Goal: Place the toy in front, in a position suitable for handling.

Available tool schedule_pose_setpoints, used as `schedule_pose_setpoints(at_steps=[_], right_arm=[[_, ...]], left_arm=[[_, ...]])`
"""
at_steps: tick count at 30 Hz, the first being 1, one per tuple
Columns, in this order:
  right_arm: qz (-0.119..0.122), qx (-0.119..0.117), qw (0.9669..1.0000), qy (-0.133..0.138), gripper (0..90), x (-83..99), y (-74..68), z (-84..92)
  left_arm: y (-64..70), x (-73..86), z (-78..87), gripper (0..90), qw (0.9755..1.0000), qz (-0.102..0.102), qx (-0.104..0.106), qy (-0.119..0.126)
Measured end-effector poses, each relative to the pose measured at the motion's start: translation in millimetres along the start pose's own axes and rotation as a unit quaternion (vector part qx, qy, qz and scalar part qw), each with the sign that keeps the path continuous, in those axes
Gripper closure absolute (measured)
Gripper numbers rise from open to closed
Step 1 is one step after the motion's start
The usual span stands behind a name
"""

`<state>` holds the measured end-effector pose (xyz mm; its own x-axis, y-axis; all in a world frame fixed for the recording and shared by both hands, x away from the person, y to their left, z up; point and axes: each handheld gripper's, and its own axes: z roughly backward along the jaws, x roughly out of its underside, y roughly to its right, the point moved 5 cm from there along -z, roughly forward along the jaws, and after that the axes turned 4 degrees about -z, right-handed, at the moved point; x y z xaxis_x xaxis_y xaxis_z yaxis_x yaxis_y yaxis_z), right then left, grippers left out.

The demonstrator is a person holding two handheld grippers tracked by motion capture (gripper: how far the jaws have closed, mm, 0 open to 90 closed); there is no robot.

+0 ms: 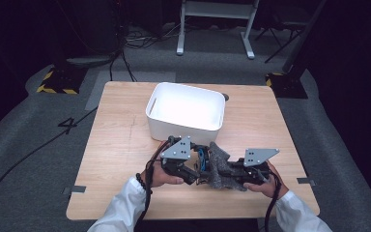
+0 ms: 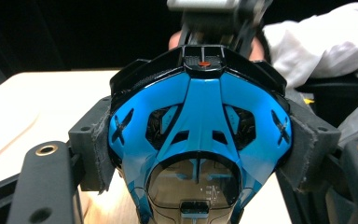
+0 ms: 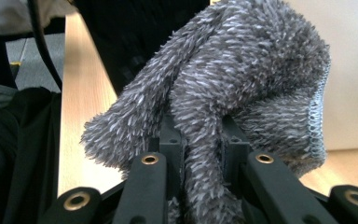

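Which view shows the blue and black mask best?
The left gripper view: the blue and black mask faces the camera, clamped between the left gripper pads. In the high view just a blue sliver shows beside the grey cloth. In the right gripper view the cloth, pinched by the right gripper, hides it.

On the desk (image 1: 121,145) a tub (image 1: 186,112) sits toward the far edge. Before it, near the front edge, a mask (image 1: 203,159) lies just left of a cloth (image 1: 221,166), touching it, between the person's two hands
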<state>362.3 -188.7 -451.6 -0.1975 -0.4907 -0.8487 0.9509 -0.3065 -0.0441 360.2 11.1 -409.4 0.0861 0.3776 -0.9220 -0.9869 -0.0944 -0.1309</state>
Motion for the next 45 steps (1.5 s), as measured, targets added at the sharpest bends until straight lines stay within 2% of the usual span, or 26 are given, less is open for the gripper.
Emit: schedule_pose_setpoints(at_steps=[6,13,17,21,26,35,40,41,42,45], right_arm=[[0.004,0.003,0.9999,0.009,76.4,-4.2,-1.0,10.1],[0.01,-0.003,0.9996,0.026,76.4,-14.6,-5.0,17.1],[0.022,-0.008,0.999,0.037,76.4,-26.4,-8.8,16.0],[0.031,-0.011,0.9988,0.037,76.4,-31.8,-11.5,10.9],[0.029,-0.027,0.9986,0.035,76.4,-33.1,-12.2,0.5],[0.022,-0.04,0.9989,0.01,76.4,-23.1,-11.7,-17.2],[0.022,-0.037,0.9987,-0.026,76.4,-7.5,-11.1,-33.3],[0.021,-0.037,0.9982,-0.044,76.4,0.0,-10.2,-40.0],[0.021,-0.037,0.9982,-0.044,76.4,0.0,-10.2,-40.0],[0.021,-0.03,0.997,-0.068,76.4,9.3,-8.4,-47.9]], left_arm=[[-9.0,12.3,4.1,25.6,0.9998,0.015,-0.007,-0.011],[-11.1,20.7,0.4,25.6,0.9994,0.024,0.002,-0.024],[-7.2,20.4,-8.5,25.6,0.9993,0.021,0.016,-0.028],[-3.8,19.0,-15.4,25.6,0.999,0.014,0.028,-0.031],[-3.0,15.2,-14.0,25.6,0.9992,0.016,0.031,-0.018],[-6.4,11.7,-6.2,25.6,0.9996,0.02,0.021,-0.002],[-5.9,8.7,-4.6,25.6,0.9997,0.017,0.017,0.002],[-5.2,7.5,-4.6,25.6,0.9997,0.017,0.017,0.005],[-4.8,6.4,-4.2,25.6,0.9997,0.015,0.017,0.007],[-3.7,3.4,-3.0,25.6,0.9996,0.012,0.019,0.015]])
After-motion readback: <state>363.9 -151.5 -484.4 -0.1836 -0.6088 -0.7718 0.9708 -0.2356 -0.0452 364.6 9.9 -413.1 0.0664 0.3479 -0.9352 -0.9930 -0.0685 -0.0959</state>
